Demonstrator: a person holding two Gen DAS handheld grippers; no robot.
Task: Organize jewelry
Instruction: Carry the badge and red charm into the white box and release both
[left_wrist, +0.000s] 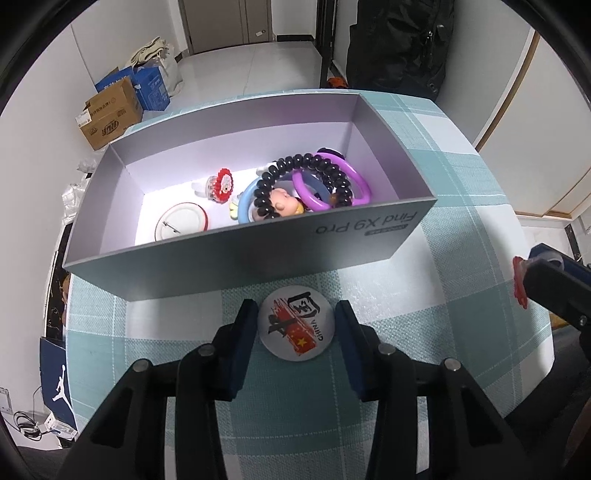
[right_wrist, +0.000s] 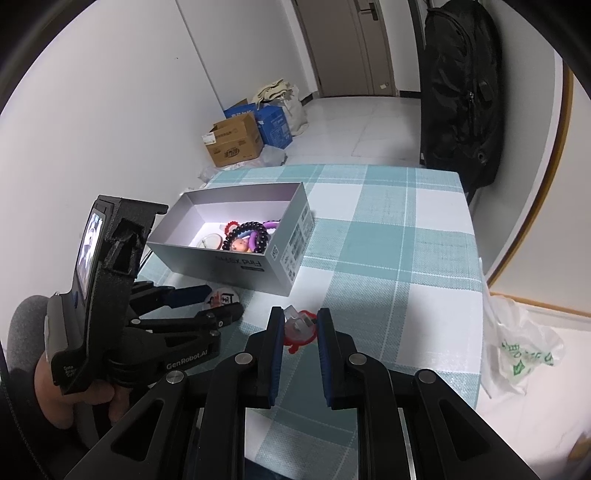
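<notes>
L claw (left_wrist: 296, 317) is seen brought in narrow around a round white pin badge w/ red-black print (left_wrist: 296, 328); the badge lies flat on the surface (left_wrist: 461, 229), a teal-and-white checked cloth, just in front of the box wall, and whether the pads actually press its rim cannot be told. R claw (right_wrist: 299, 325) is held narrow and clamped on a small red-edged clear plastic charm (right_wrist: 300, 326), above the surface. Beyond the L claw an open grey cardboard phone box (left_wrist: 236, 254) is set, in which a dark beaded bracelet (left_wrist: 295, 173), purple plastic rings (left_wrist: 332, 184), a blue ring (left_wrist: 245, 201), a small doll head (left_wrist: 284, 203), another red-trimmed charm (left_wrist: 221, 184) and a second white round badge (left_wrist: 181, 221) are kept.
</notes>
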